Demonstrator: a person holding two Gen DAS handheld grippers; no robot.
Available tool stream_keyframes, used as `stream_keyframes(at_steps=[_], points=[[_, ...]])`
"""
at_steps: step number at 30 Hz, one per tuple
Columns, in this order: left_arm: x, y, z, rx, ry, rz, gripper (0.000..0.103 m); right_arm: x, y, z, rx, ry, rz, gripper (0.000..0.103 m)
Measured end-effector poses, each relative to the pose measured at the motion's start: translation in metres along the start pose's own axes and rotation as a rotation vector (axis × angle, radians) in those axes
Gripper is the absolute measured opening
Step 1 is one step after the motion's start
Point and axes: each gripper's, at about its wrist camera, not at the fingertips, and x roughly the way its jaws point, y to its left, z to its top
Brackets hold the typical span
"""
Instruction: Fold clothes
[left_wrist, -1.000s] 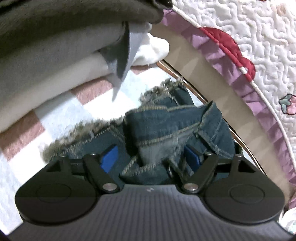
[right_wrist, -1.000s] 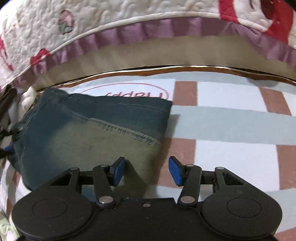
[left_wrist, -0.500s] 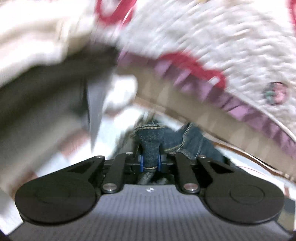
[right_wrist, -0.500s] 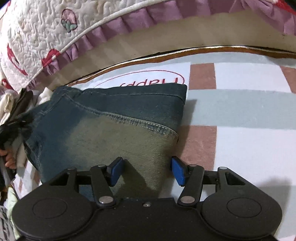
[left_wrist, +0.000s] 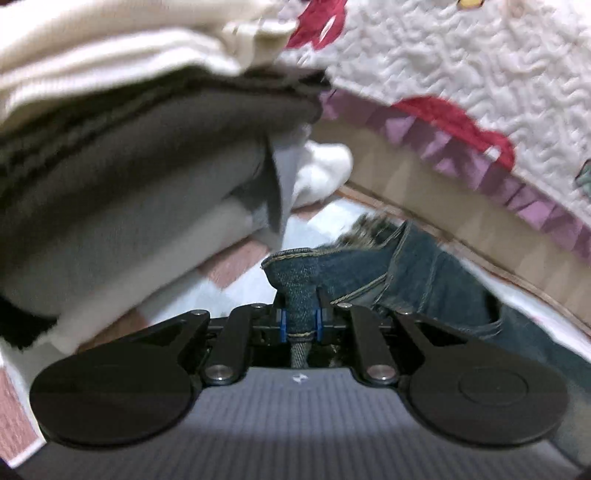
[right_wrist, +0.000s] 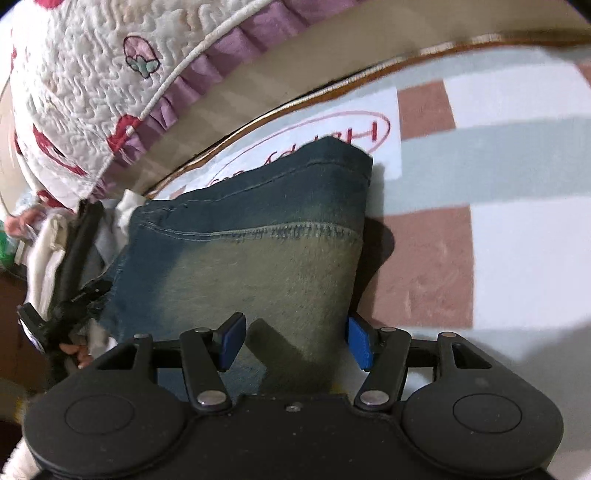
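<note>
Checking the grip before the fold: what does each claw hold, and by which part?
Left claw is shut on the denim shorts, pinching a bunched fold of a stitched edge. Right claw is open, straddling the shorts' faded end, holding nothing.

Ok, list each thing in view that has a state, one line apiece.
left gripper: shut on a bunched fold of the jeans.
right gripper: open, jaws just widening, pads straddling the denim without pressing.
jeans: folded, lying on the checked blanket, one end pinched up.
pile of clothes: stacked, folded.
quilt: hanging over the bed edge.
</note>
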Motion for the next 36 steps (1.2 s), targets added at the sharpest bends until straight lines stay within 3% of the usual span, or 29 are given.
stream_keyframes(at_steps=[4, 7, 14, 16, 17, 18, 21, 23, 26, 30, 32, 34, 35, 36], points=[[0.007, -0.002, 0.005, 0.011, 0.078, 0.011, 0.013, 0.001, -0.017, 0.001, 0.129, 0.029, 0.1, 0.066], [0.014, 0.004, 0.004, -0.041, 0.141, 0.015, 0.013, 0.004, -0.023, -0.002, 0.184, 0.068, 0.152, 0.066], [0.019, -0.003, 0.005, 0.004, 0.176, 0.036, 0.015, 0.009, -0.023, -0.003, 0.201, 0.082, 0.192, 0.068], [0.014, -0.005, 0.009, 0.042, 0.179, 0.064, 0.027, 0.009, -0.021, -0.004, 0.185, 0.072, 0.189, 0.069], [0.009, -0.006, 0.012, 0.073, 0.177, 0.087, 0.042, 0.009, -0.02, -0.004, 0.175, 0.066, 0.185, 0.069], [0.004, -0.008, 0.015, 0.103, 0.176, 0.11, 0.049, 0.009, -0.019, -0.005, 0.17, 0.061, 0.18, 0.069], [-0.029, -0.017, 0.029, 0.24, 0.099, 0.155, 0.05, 0.009, -0.016, -0.004, 0.161, 0.05, 0.169, 0.069], [-0.052, -0.029, 0.032, 0.313, 0.066, 0.116, 0.052, 0.01, -0.014, -0.003, 0.156, 0.047, 0.165, 0.069], [-0.074, -0.058, 0.021, 0.408, 0.085, -0.035, 0.052, 0.012, -0.014, -0.001, 0.158, 0.037, 0.166, 0.069], [-0.078, -0.11, -0.02, 0.485, 0.215, -0.275, 0.053, 0.015, -0.019, 0.0, 0.195, 0.016, 0.19, 0.069], [-0.074, -0.136, -0.042, 0.529, 0.275, -0.359, 0.053, 0.012, -0.018, -0.002, 0.18, 0.001, 0.191, 0.068], [-0.07, -0.158, -0.059, 0.599, 0.303, -0.387, 0.053, 0.009, -0.012, -0.005, 0.137, -0.026, 0.181, 0.056], [-0.068, -0.167, -0.067, 0.633, 0.311, -0.392, 0.053, 0.004, -0.009, -0.005, 0.123, -0.04, 0.207, 0.032], [-0.064, -0.171, -0.071, 0.653, 0.335, -0.395, 0.054, -0.001, -0.006, -0.004, 0.111, -0.054, 0.245, 0.023]])
